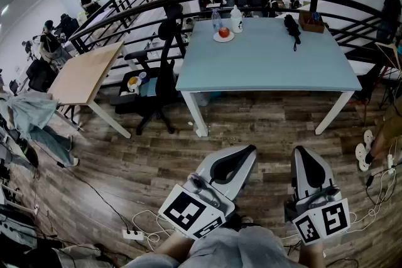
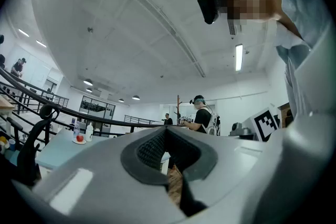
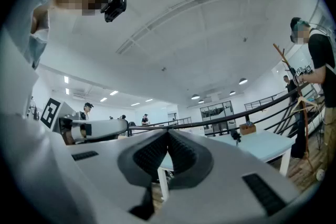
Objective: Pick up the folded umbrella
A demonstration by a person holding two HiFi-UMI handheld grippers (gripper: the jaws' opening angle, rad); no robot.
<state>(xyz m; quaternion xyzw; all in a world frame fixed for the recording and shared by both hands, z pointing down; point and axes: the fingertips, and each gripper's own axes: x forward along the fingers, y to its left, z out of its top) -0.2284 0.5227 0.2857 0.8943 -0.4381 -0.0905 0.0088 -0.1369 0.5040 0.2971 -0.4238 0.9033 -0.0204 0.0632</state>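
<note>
Item: folded umbrella [image 1: 292,29], black and compact, lying flat on the far right part of the light blue table [image 1: 264,69]. Its long axis runs near to far. It sits near a small wooden box [image 1: 311,22] on its right, and well apart from the water bottle [image 1: 216,19], the apple [image 1: 224,32] on its plate and the white jug [image 1: 236,19] at the far middle of the table. Handling, as a judgement: light, with a stiff shaft inside soft, loose folds of cloth. It is not fragile, but the fabric is likely to slide or bunch under the pads. Hold: take it across the middle of the bundle, jaws spanning its short width, so that you pinch the shaft through the cloth and not a fold alone. Handle and strap are too small to make out, so do not plan on them. Tools: left gripper [image 1: 251,149], jaws pressed together with nothing between them; right gripper [image 1: 300,150], likewise closed and empty. Both are held low and near over the wooden floor [image 1: 125,166], well apart from the table. You must spread a pair of jaws before reaching in. The right gripper is on the umbrella's side. Caution: the box narrows the room on the right, so an approach from the near edge looks cleaner.
</note>
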